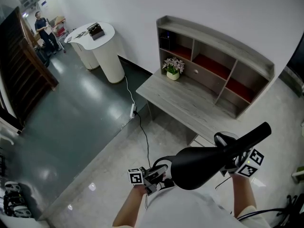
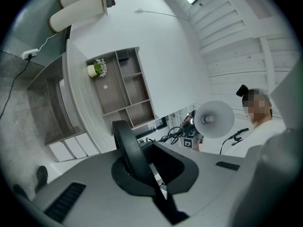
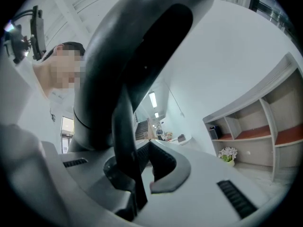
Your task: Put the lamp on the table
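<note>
A black lamp [image 1: 199, 167] hangs in the air in front of me, its wide shade low and its arm [image 1: 251, 134] slanting up to the right. My left gripper [image 1: 159, 175] is shut on a black ring-shaped part of the lamp [image 2: 129, 155]. My right gripper [image 1: 233, 158] is shut on a thin black part [image 3: 124, 141] under the thick lamp arm [image 3: 137, 56]. The grey table [image 1: 183, 103] with its shelf unit [image 1: 223, 65] stands ahead, beyond the lamp. In the left gripper view the shade's pale inside [image 2: 214, 119] faces the camera.
A small pot of flowers [image 1: 173, 68] sits at the table's back left. A power strip and cable [image 1: 134, 110] lie on the floor by the table's left end. A white rounded counter [image 1: 97, 44] stands further left, with a person [image 1: 45, 30] far beyond it.
</note>
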Motion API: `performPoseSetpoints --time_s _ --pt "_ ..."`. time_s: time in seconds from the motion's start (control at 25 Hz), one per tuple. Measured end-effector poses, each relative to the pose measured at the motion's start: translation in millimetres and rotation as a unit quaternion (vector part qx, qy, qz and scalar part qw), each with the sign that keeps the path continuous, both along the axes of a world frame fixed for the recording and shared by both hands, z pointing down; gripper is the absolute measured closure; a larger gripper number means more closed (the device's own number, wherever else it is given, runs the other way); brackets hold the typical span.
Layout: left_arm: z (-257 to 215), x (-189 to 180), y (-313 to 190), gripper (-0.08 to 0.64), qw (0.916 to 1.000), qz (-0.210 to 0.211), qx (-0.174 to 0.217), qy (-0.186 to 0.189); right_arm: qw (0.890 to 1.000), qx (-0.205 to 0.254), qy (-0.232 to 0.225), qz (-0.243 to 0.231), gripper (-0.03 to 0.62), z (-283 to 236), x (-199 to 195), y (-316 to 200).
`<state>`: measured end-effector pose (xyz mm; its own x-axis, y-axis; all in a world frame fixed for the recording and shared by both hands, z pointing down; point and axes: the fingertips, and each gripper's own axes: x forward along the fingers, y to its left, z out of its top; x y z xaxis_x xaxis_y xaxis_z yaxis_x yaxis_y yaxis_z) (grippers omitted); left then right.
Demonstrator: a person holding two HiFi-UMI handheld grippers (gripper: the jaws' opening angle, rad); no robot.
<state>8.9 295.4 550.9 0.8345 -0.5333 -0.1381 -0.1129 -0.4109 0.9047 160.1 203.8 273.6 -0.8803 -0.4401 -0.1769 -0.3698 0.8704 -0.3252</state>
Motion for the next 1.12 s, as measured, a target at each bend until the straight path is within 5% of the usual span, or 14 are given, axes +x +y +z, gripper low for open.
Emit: performPoseSetpoints --time_s 1.12 --pt "29.8 19.3 -209.3 0.551 0.9984 -0.043 -0.02 -0.031 0.994 0.004 0.007 -0.111 0.575 15.1 -15.4 -240.5"
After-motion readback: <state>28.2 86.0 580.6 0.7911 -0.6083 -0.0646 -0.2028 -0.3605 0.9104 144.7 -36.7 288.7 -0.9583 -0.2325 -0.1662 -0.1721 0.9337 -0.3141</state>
